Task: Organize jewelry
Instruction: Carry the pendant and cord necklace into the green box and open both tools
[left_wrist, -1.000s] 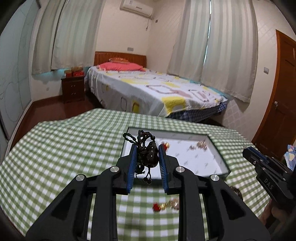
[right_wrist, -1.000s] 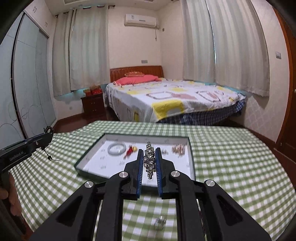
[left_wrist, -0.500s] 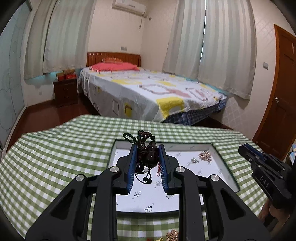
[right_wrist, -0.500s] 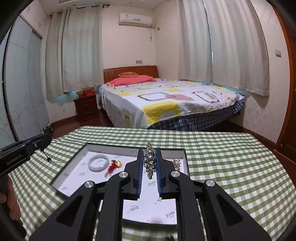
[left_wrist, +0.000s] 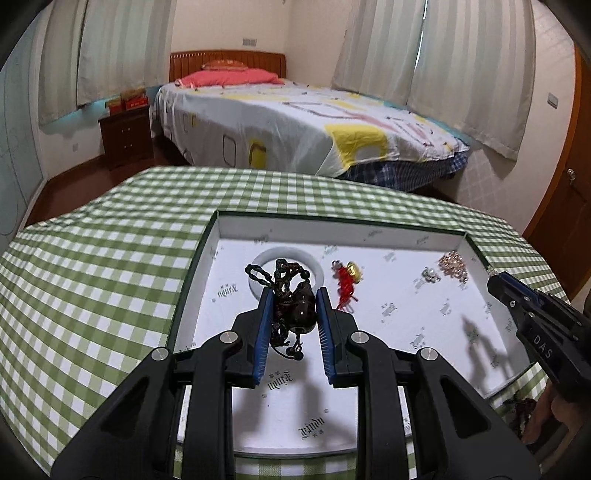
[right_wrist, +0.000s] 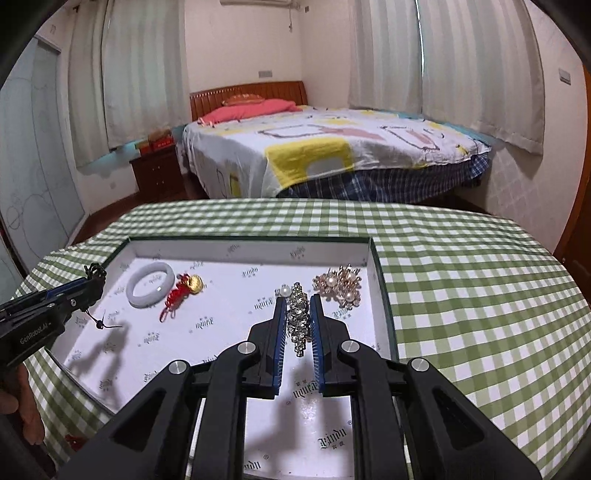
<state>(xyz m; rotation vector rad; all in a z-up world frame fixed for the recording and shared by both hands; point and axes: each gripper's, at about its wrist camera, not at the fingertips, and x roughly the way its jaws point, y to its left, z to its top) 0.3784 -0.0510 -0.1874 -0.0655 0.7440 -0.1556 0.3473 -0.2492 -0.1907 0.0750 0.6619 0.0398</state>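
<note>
Already ahead of my grippers in the white-lined box (right_wrist: 373, 258) lie a jade bangle (right_wrist: 150, 285), red-knot charm (right_wrist: 184, 291) and pearl earrings (right_wrist: 341, 285); left gripper (left_wrist: 293, 308) clamps a dark beaded cord pendant (left_wrist: 295, 308), right gripper (right_wrist: 298, 317) pinches a rhinestone piece (right_wrist: 300, 321), both unreleased above it.

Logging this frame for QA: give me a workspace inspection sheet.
Surface: table in a green checked cloth; open white-lined box on it.
Job's things: in the box, pale bangle, red-and-gold charm, rose-gold pearl cluster, small pearl piece.
Clutter: dark item on the cloth at the box's near right corner, too dim to identify.
Grippers: left gripper shut on a dark corded bead pendant; right gripper shut on a rhinestone strand; both over the box.
Cables: nothing seen.
Surroundings: bed, nightstand, curtains, wooden door.
</note>
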